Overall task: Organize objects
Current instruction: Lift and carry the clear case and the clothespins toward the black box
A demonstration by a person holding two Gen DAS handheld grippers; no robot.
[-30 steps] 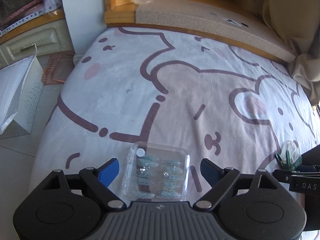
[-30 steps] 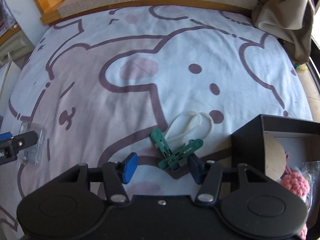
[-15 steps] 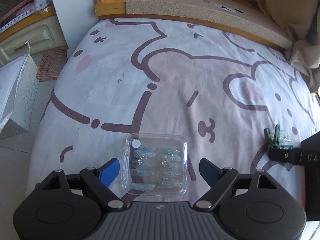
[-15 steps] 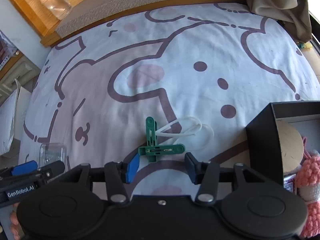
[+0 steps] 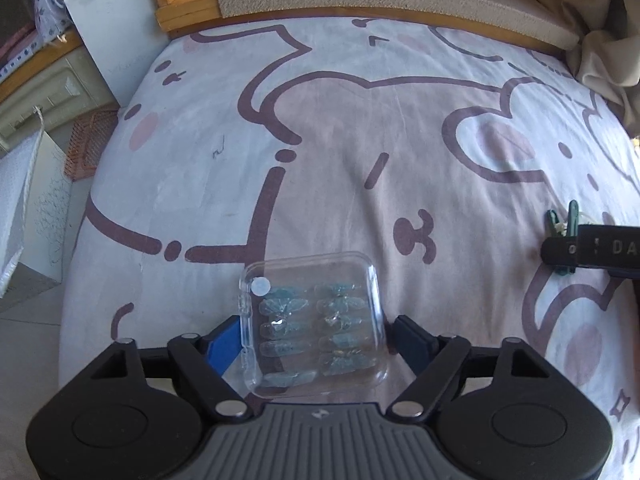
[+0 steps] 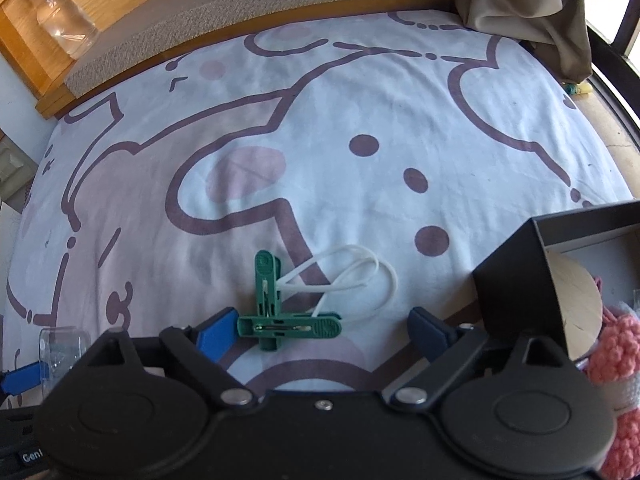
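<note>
A clear plastic case of pale blue nail tips (image 5: 316, 324) lies on the bear-print bedsheet (image 5: 340, 140). My left gripper (image 5: 318, 338) is open, its blue pads on either side of the case; I cannot tell whether they touch it. The case's corner also shows in the right wrist view (image 6: 60, 346). Two green clothespins (image 6: 276, 314) joined by a white cord (image 6: 352, 276) lie on the sheet. My right gripper (image 6: 320, 330) is open around them. An open black box (image 6: 560, 276) stands at the right with a wooden disc and pink crochet pieces (image 6: 616, 348) inside.
A padded headboard ledge (image 6: 280, 8) and a wooden shelf with a clear jar (image 6: 60, 20) run along the far edge. Beige cloth (image 6: 532, 0) hangs at the far right. The bed's left edge drops to a floor with a white paper bag (image 5: 24, 200).
Both grippers have moved forward. The left one's pads now flank the clear case; the right one's pads now flank the green clothespins. Both stay open.
</note>
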